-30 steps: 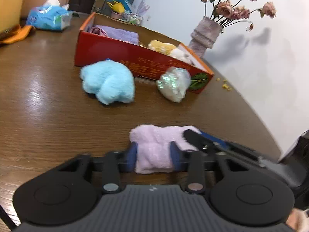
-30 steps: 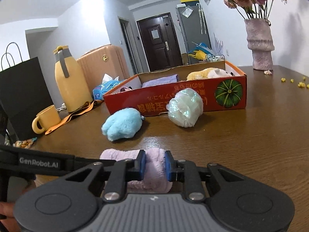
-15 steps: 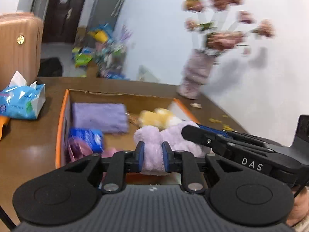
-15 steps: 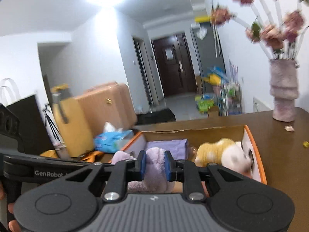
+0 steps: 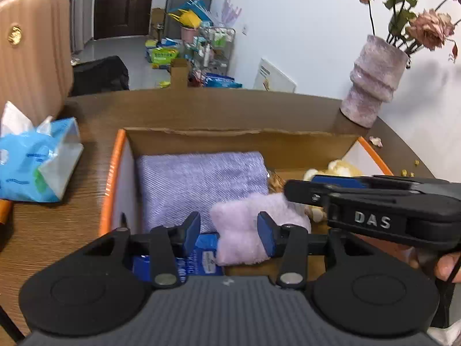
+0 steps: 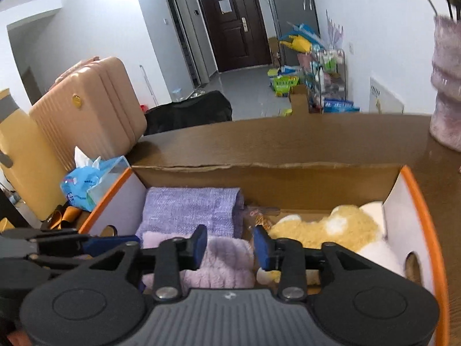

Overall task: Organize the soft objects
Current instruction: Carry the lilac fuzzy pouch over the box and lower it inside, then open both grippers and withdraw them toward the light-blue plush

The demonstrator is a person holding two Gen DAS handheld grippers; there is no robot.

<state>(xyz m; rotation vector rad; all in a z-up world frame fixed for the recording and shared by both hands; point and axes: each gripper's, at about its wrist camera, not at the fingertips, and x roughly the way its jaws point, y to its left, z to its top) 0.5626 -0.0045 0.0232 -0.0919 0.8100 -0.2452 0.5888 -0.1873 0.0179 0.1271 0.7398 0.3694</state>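
Grippers (image 5: pixel 229 232) (image 6: pixel 230 246) spread — lilac towel (image 5: pixel 247 230) inside box rim (image 5: pixel 111 178)

tissue pack (image 5: pixel 34 167) beside suitcase (image 5: pixel 31 54); vase (image 5: pixel 374 86).

Both pictures are bright, with soft, even light and no hard glare. The edges bend round like a fishbowl and go dark in the corners. The vase (image 6: pixel 448 86) looks smeary in the right wrist view (it sits at the edge). The flowers (image 5: pixel 429 27) cast a gray shadow on the white wall.
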